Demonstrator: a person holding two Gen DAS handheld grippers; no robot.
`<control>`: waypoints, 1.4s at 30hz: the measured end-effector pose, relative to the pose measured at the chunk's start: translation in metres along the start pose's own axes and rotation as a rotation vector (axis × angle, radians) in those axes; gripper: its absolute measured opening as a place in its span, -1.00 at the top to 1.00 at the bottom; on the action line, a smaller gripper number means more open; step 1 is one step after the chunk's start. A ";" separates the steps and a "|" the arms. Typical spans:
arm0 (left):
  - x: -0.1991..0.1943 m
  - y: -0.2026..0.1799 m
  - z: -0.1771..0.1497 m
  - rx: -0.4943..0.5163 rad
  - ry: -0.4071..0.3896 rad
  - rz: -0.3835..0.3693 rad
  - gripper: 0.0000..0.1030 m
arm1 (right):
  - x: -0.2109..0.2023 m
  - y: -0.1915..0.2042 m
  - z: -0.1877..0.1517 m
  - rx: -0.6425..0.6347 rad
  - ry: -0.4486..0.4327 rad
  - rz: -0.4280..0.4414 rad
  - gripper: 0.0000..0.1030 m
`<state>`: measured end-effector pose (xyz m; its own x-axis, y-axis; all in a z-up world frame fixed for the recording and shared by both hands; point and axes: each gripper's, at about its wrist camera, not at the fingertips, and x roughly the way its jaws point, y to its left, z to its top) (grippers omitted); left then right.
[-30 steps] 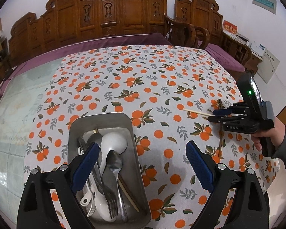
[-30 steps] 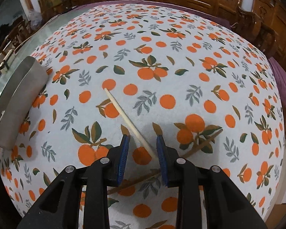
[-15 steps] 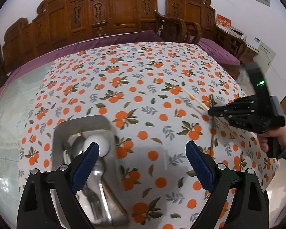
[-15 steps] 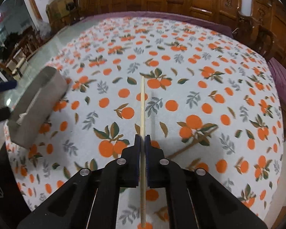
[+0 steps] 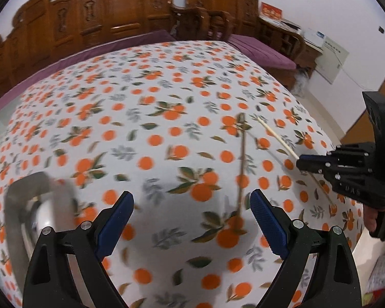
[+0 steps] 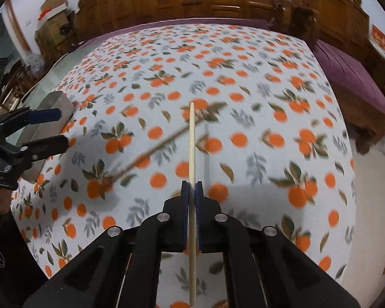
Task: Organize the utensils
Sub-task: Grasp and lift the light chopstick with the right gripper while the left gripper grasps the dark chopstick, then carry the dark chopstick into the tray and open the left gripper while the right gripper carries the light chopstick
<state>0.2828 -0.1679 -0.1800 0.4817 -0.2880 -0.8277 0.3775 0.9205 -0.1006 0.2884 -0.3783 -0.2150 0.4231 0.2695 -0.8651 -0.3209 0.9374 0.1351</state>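
The pale chopstick (image 6: 191,154) that lay flat on the desk (image 6: 256,82) a second ago is now clamped between the shut pads of the right hand-held gripper (image 6: 192,192) and lifted clear of the cloth. Its darker mate (image 5: 241,169) still lies on the cloth, now just ahead of the left hand-held gripper (image 5: 191,220), which has swung away from the metal tray (image 5: 25,192) with its jaws wide and empty. One chopstick looks ready to go to the tray; the left seems bound for the other.
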 end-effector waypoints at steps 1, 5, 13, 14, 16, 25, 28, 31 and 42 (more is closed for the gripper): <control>0.008 -0.006 0.001 0.008 0.011 -0.007 -0.68 | -0.001 -0.002 -0.004 0.010 -0.001 -0.002 0.88; 0.035 -0.024 0.004 0.026 0.052 -0.029 -0.50 | -0.006 -0.009 -0.013 0.046 -0.014 0.000 0.88; 0.066 -0.052 0.010 0.098 0.094 -0.016 0.01 | -0.017 -0.011 -0.025 0.082 -0.033 0.006 0.88; 0.070 -0.054 0.010 0.103 0.103 -0.014 0.05 | -0.017 -0.010 -0.027 0.084 -0.033 0.007 0.88; 0.075 -0.057 0.011 0.105 0.105 -0.002 0.14 | -0.018 -0.010 -0.028 0.089 -0.034 0.009 0.88; 0.084 -0.058 0.016 0.116 0.109 0.007 0.91 | -0.024 -0.004 -0.033 0.102 -0.045 0.018 0.88; 0.077 -0.053 0.012 0.102 0.117 -0.002 0.91 | -0.026 0.000 -0.031 0.103 -0.049 0.023 0.88; 0.064 -0.050 0.006 0.100 0.111 -0.004 0.91 | -0.029 0.009 -0.030 0.087 -0.052 0.019 0.88; -0.014 -0.018 -0.012 0.072 0.036 -0.007 0.91 | -0.045 0.053 -0.017 0.050 -0.095 0.033 0.88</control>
<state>0.2593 -0.1774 -0.1729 0.4506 -0.2831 -0.8466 0.4374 0.8968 -0.0670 0.2382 -0.3445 -0.1774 0.4922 0.3182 -0.8102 -0.2948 0.9367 0.1888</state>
